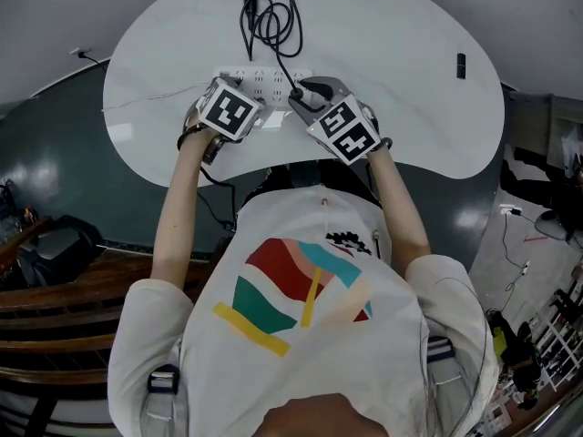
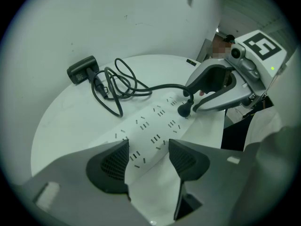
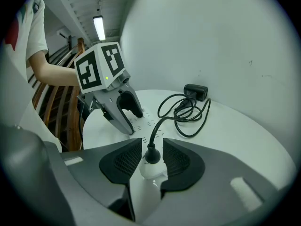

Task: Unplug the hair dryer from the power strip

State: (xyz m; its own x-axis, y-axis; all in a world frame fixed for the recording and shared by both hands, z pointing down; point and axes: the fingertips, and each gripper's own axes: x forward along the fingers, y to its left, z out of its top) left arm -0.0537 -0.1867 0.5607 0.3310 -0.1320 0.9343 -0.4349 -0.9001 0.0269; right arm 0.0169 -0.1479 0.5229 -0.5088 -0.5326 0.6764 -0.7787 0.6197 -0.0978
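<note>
The white power strip [image 1: 270,82] lies across the near middle of the white table. A black plug [image 3: 151,154] sits in a socket at one end of it. Its black cord [image 2: 117,86] runs in loose coils to the black hair dryer [image 2: 82,69] at the table's far edge. My right gripper [image 3: 151,158] stands open around the plug, with a pad on each side and a slim gap to both. My left gripper [image 2: 148,161] points steeply down over the strip's other end. Its pads rest against the strip's long sides.
The table [image 1: 410,80] is rounded, with dark floor beyond its near edge. A small black object [image 1: 461,65] lies at its right. A thin white wire [image 1: 150,100] trails off to the left. Wooden steps [image 1: 55,289] stand at the lower left.
</note>
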